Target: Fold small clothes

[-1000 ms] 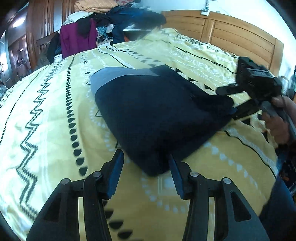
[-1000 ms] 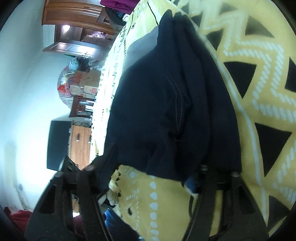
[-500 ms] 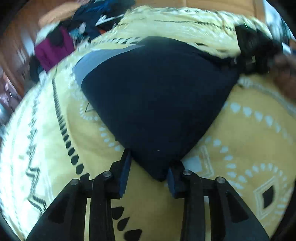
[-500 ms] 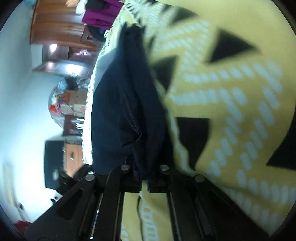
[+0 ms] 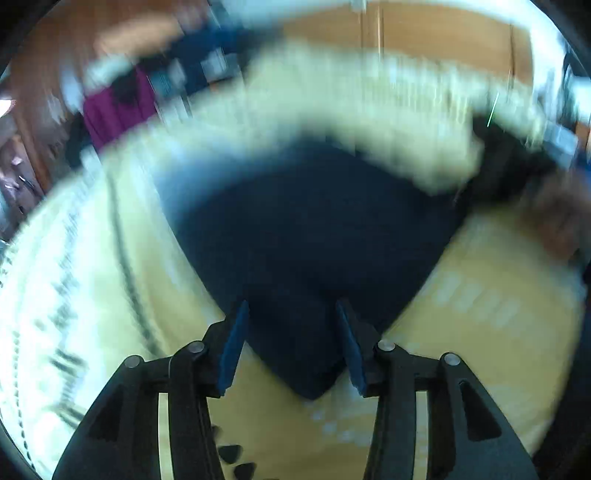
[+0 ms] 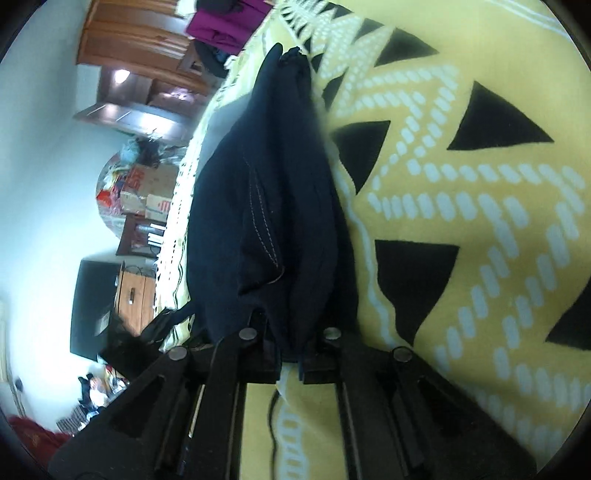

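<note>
Garment (image 5: 314,236) corner now between left fingers (image 5: 232,343)

Place: a home bedroom.
Evidence: yellow patterned bedspread (image 6: 480,221), wooden headboard (image 5: 424,44), wooden wardrobe (image 6: 122,40), piled clothes (image 6: 225,22), cardboard boxes (image 6: 147,188).

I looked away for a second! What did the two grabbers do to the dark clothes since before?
The right gripper closed its fingers on the dark garment edge. The left gripper slid forward so a garment corner sits between its open fingers. The garment stayed on the yellow blanket.
</note>
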Tool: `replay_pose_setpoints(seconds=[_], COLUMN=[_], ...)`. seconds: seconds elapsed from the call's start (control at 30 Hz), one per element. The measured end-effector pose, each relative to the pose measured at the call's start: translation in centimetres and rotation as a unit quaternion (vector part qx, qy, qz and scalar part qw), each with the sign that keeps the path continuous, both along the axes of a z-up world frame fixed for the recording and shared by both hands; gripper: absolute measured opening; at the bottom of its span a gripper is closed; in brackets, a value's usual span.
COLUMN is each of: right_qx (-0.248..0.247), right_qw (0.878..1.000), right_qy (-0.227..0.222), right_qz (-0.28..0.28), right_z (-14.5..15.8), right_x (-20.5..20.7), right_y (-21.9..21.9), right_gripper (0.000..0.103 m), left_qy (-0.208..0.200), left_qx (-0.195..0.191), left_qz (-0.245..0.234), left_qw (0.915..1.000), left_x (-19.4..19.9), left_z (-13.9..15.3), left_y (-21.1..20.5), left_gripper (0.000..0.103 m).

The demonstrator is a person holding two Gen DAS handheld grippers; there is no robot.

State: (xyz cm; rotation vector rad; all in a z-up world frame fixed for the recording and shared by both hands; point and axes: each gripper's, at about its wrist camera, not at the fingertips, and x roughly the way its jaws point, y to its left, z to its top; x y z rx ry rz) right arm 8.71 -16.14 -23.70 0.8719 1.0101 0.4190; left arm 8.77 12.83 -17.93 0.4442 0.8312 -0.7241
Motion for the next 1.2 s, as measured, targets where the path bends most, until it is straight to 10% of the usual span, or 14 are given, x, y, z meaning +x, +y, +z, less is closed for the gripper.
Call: replay_pose_setpoints(seconds=[0.13,0.3,0.47,0.73,1.07,1.2], right_qx=[-0.024,-0.145,-0.214,-0.302,-0.301,-0.284], right_qw=[1.000,0.987,0.965,0.943,0.947,0.955], right_qy=[-0.015,-0.066,-0.150,-0.100,-0.095,-0.065], right_qz=[-0.001,0.002,-0.008,0.098,0.062,0.055], right_z=[0.7,7.0,13.1,5.9,5.7,3.6], right_x=[-0.7,-2.2,-1.7,10.1,7.4,7.5], right_y=[0.0,0.7,1.6,6.5,3.4,1.9], right_gripper=[0.007,0.047,0.052,0.039,0.048,0.058], left_qy=[0.002,-0.061,-0.077,-0.008,-0.051,0.035], left_qx=[-0.041,-0.094,-0.098,-0.073,-0.064,-0.076], left_qz=[-0.006,0.007,0.049,0.069,0.076,0.110], left_qw=[0.9991,0.9937,0.9910,0.9950,0.9937,0.9903], left_x=[0.1,2.3,9.0,16.2,17.9,21.8], left_z=[2.4,7.0,6.8,1.1,2.6,-0.2], left_y=[1.0,2.2,2.7,1.3,0.9,2.0], left_gripper=[0.050,0.045,0.045,0.062,0.058,0.089])
